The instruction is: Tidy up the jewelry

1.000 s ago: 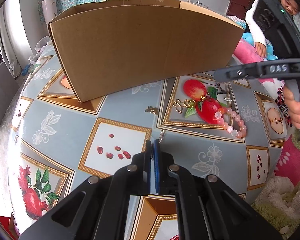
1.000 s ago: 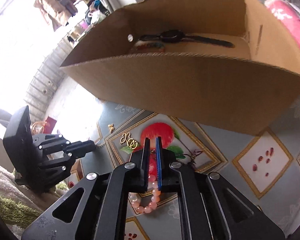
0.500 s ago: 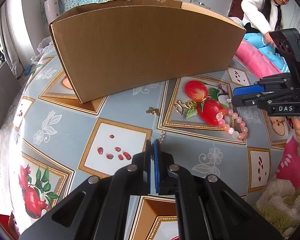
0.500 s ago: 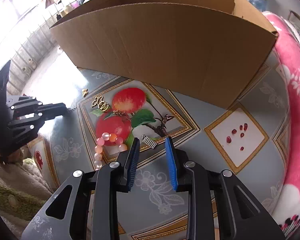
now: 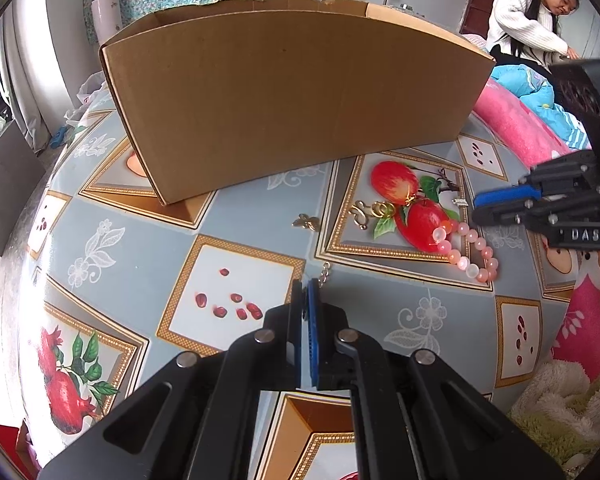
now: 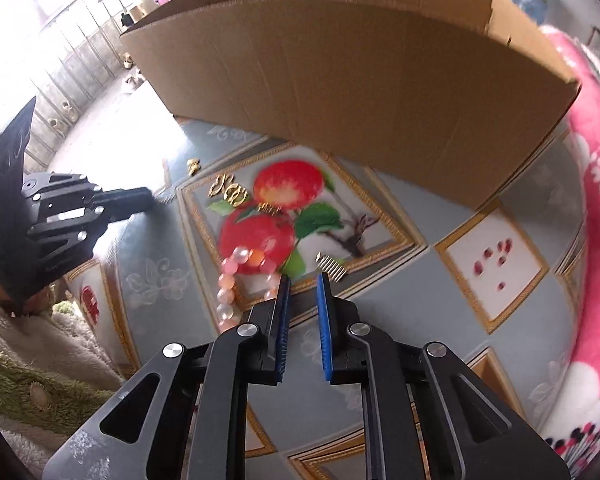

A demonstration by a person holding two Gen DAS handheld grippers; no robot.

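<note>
Several pieces of jewelry lie loose on the tabletop [image 5: 260, 208], near the cardboard box [image 5: 292, 100]: a pink bead bracelet [image 5: 470, 252], a gold pendant [image 5: 374, 211], a small gold charm [image 5: 306, 222] left of it, and a little silver clasp [image 6: 332, 267]. My right fingers [image 6: 302, 286] are spread apart, hovering just above the tabletop with the bracelet just to their left and the clasp just beyond their tips. My left fingers [image 5: 305, 288] are pressed together, pinching the end of a fine silver chain [image 5: 324, 274] that trails out from their tips onto the tabletop. A pink blanket [image 6: 592, 216] lies off to the right.
</note>
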